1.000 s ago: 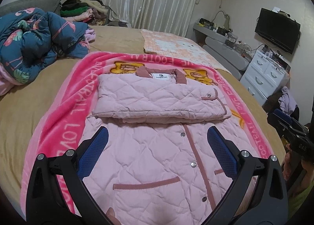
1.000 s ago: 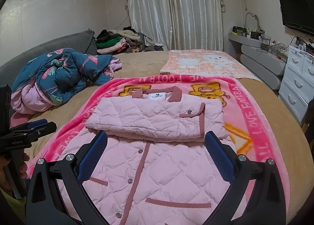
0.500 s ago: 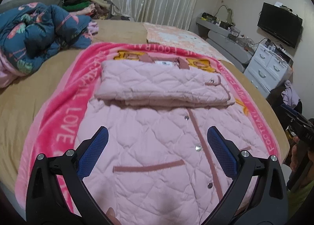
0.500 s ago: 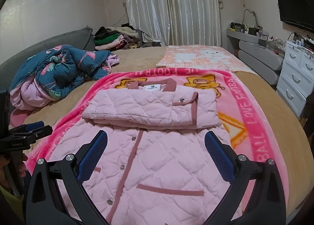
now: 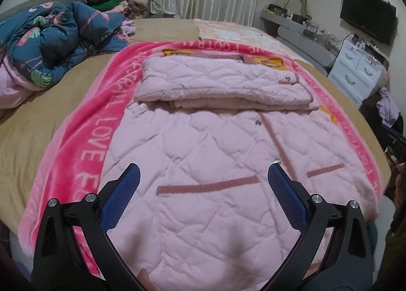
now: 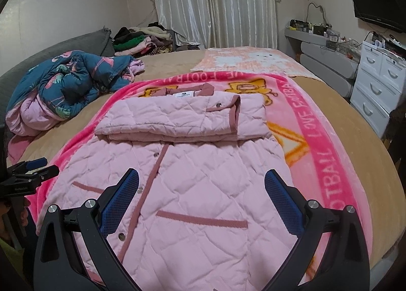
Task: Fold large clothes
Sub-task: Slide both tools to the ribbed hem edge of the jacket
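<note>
Pink quilted jacket [image 5: 203, 164] flat on pink blanket [image 5: 96, 126] — sleeves folded across chest; both tongs [image 5: 203, 176] [image 6: 201, 184] apart, empty.

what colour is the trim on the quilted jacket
Dusty rose-brown trim on the pale pink quilted jacket; clearest in the right wrist view.

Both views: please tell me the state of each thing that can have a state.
Jacket: buttoned, sleeves folded across the chest, lower part still flat.
Left tongs: open, holding nothing.
Right tongs: open, holding nothing.
Blanket: spread flat under the jacket.
Quilt: crumpled in a heap.
TV: off.
Curtains: closed.
</note>
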### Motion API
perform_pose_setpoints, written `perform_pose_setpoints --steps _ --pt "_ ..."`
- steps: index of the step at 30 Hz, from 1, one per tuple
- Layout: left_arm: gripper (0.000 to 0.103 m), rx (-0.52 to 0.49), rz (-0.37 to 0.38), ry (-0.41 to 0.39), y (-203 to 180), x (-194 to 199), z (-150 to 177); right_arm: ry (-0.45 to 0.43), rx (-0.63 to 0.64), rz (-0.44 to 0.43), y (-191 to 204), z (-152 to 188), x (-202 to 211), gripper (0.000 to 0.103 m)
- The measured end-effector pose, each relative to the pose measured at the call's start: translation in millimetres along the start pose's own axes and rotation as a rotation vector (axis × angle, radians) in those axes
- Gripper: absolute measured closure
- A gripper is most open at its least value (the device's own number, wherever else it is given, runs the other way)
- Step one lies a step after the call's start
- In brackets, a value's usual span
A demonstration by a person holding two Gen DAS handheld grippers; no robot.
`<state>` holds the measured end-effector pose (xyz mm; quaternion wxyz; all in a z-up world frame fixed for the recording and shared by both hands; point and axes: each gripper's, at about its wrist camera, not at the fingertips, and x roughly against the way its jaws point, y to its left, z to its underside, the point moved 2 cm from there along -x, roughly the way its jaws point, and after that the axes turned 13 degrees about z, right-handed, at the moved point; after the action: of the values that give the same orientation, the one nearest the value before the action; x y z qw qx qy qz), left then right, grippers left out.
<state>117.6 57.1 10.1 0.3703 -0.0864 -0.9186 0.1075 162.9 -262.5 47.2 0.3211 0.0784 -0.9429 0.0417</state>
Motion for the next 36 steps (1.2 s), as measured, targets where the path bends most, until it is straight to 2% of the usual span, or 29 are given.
perform_pose_setpoints --steps 22,36 --pt "0.008 0.034 -0.085 0.097 35.1 2.2 59.2 0.094 0.003 0.037 -24.5 53.7 -7.6 0.004" --pt "0.008 0.091 -0.094 0.176 65.4 5.9 96.8 0.145 0.035 0.070 -38.9 78.3 -4.0 0.004"
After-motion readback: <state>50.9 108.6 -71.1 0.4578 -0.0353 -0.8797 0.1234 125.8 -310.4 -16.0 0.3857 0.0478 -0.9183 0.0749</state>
